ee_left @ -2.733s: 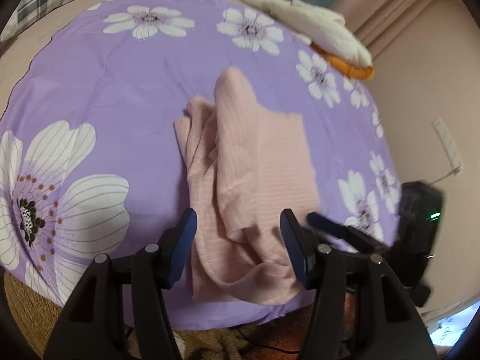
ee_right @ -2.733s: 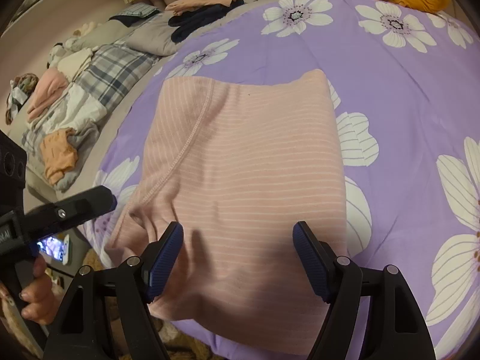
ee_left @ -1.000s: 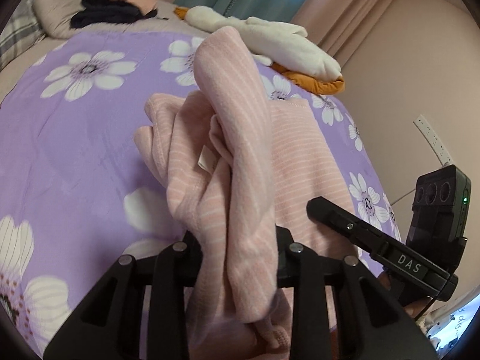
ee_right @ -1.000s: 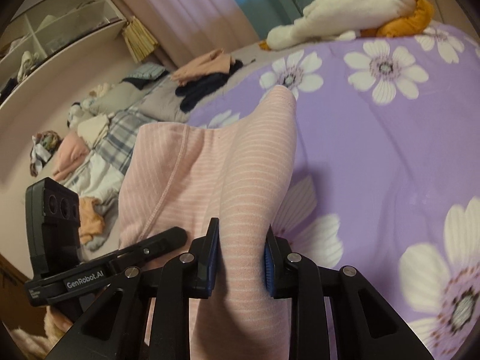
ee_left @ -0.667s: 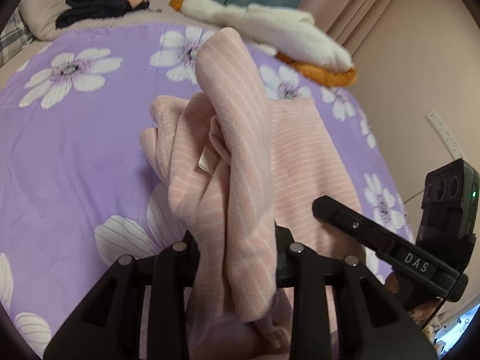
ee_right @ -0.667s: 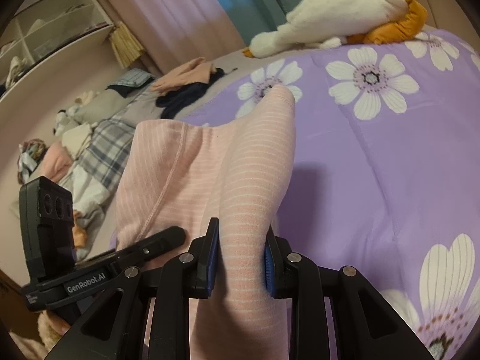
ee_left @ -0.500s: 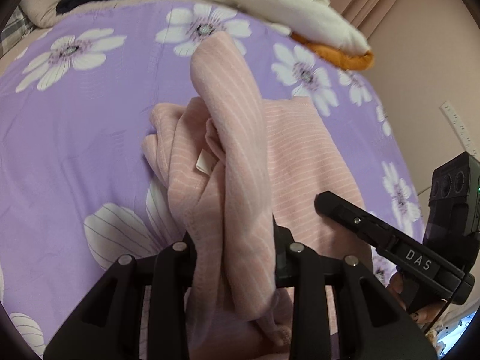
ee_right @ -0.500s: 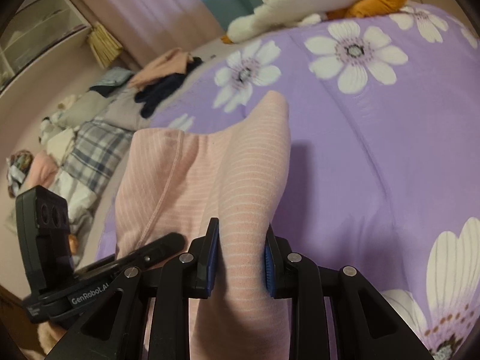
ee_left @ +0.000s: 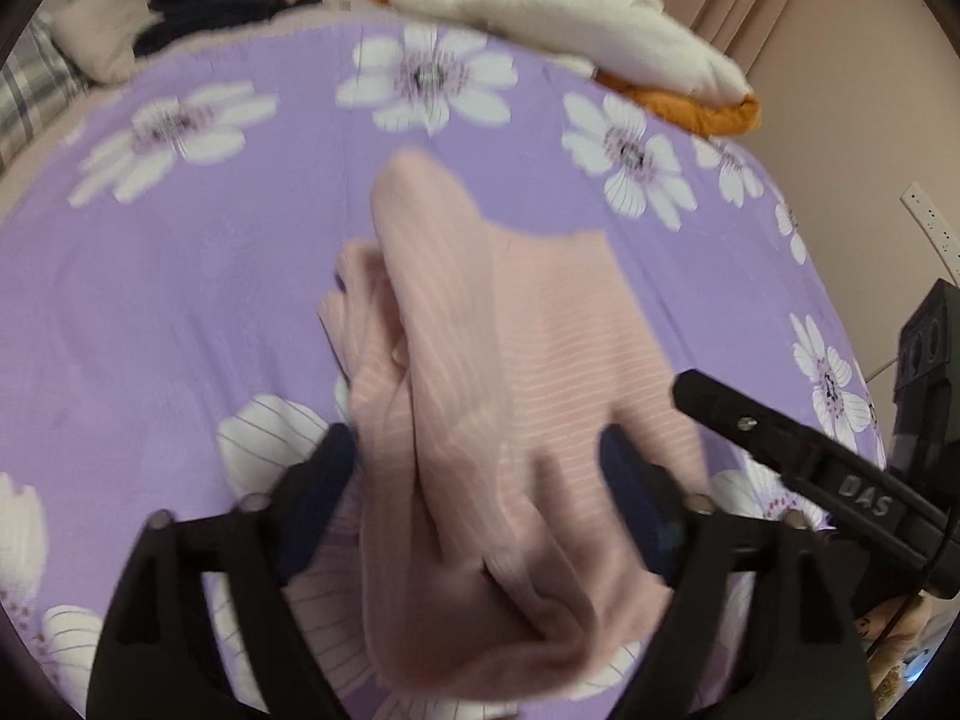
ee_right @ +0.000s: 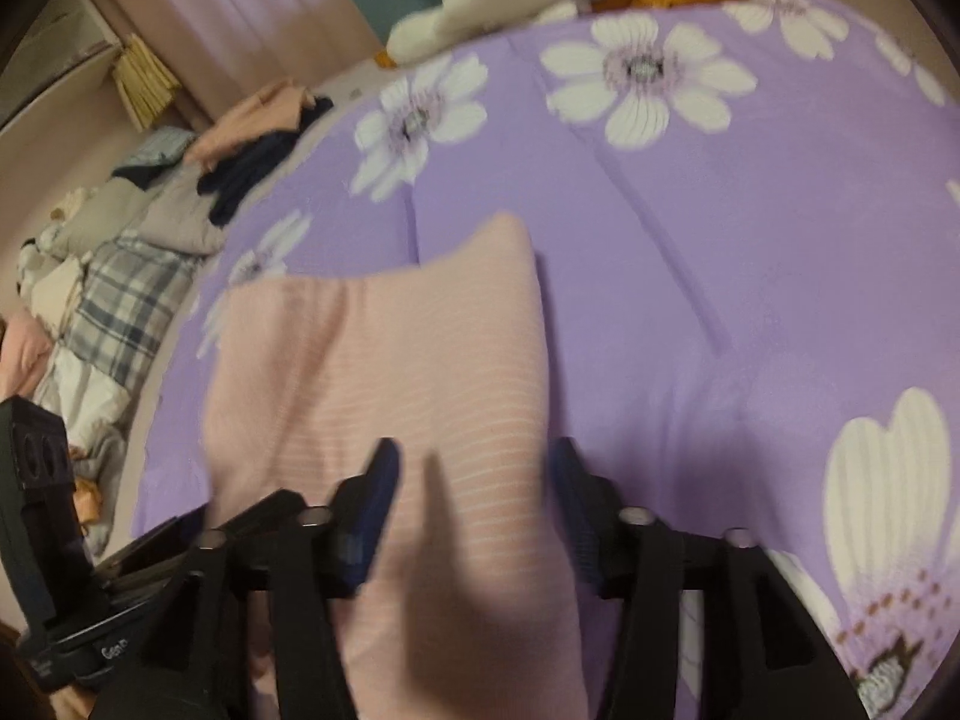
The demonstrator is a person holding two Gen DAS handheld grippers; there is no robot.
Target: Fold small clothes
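Note:
A pink striped garment (ee_left: 528, 372) lies bunched and partly folded on the purple flowered bedspread (ee_left: 180, 312). My left gripper (ee_left: 480, 480) is open, its blue pads on either side of the garment's near folds. In the right wrist view the same garment (ee_right: 384, 360) lies flat under my right gripper (ee_right: 471, 492), which is open with its jaws astride the near edge. Each gripper shows in the other's view, the right gripper (ee_left: 840, 480) beside the garment and the left gripper (ee_right: 72, 600) at the lower left. The frames are blurred by motion.
A white and orange plush toy (ee_left: 600, 30) lies at the far edge of the bed. Piles of pink and dark clothes (ee_right: 258, 132) and a plaid blanket (ee_right: 120, 306) lie to the left. A wall with a power strip (ee_left: 930, 222) stands at the right.
Both grippers were shut on the garment and held it lifted; now both have opened and the garment has dropped onto the bedspread.

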